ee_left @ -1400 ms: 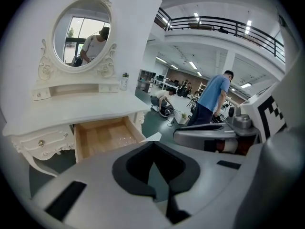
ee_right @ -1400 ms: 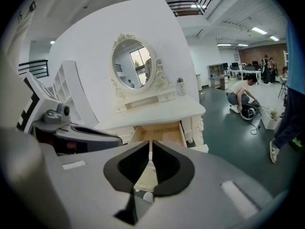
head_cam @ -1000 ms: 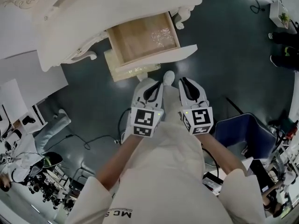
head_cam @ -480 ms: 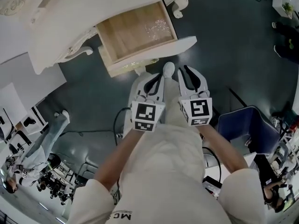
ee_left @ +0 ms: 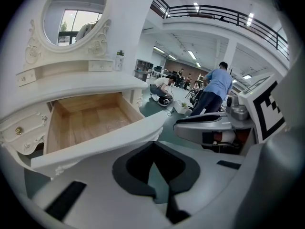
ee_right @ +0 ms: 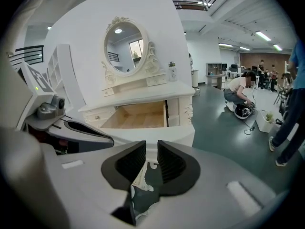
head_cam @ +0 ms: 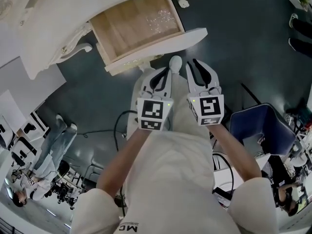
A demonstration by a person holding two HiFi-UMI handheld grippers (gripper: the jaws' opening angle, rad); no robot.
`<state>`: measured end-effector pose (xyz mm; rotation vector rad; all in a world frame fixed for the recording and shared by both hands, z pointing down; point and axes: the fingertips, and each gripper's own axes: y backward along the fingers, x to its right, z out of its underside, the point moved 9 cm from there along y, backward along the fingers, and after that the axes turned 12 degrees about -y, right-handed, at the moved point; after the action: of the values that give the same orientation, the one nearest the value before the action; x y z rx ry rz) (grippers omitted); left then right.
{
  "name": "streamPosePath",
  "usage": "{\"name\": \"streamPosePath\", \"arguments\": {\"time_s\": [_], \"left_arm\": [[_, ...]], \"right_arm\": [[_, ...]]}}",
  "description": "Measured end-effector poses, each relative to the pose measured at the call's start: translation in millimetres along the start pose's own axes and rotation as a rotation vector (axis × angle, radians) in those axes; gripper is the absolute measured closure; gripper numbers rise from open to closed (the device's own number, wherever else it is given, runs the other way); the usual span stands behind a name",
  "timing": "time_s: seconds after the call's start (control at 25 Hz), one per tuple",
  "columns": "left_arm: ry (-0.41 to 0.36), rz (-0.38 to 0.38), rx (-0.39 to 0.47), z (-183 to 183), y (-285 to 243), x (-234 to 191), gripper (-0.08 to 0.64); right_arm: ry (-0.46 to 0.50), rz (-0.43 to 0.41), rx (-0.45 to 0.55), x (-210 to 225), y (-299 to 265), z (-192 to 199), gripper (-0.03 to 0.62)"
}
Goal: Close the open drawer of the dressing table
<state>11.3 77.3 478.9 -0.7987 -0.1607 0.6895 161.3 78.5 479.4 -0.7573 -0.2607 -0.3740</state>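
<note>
open drawer (head_cam: 136,21) of the dressing table (head_cam: 73,13) is lying at 12 o'clock from both claws, its front panel (head_cam: 161,45) running 8 to 2 o'clock, untouched. left claw (head_cam: 166,72) is clenching on nothing; right claw (head_cam: 195,63) jaws have just been opening, nothing between them.

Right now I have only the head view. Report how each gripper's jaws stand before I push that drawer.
Observer: Left gripper: jaws shut, tips touching, nothing between them.
Operator: Now the right one.
Observer: Right gripper: jaws a narrow gap apart, having just been opening, with nothing between them. The drawer lies beyond them.
Operator: Tell me what stands above the drawer.
Observer: An oval mirror on the dressing table.
</note>
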Motion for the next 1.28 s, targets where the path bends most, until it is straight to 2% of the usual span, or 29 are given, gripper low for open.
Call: {"name": "streamPosePath", "arguments": {"time_s": [0.48,0.6,0.96,1.28], "left_arm": [[0.053,-0.035,0.015,13.7,-24.3,-12.9,0.551],[0.052,-0.051,0.01,17.6,-28.9,-15.4,0.551],[0.007,-0.046,-0.02,26.0,-35.0,-23.1,0.551],[0.041,-0.066,-0.037,34.2,-35.7,-31.6,0.551]], "right_arm": [[-0.021,-0.005,-0.054,7.3,-24.4,13.6,0.501],[-0.011,-0.01,-0.058,9.6,-30.4,15.2,0.454],[0.001,0.068,-0.045,20.5,-44.6,21.1,0.454],[0.052,0.102,-0.043,42.3,-50.3,14.2,0.483]]}}
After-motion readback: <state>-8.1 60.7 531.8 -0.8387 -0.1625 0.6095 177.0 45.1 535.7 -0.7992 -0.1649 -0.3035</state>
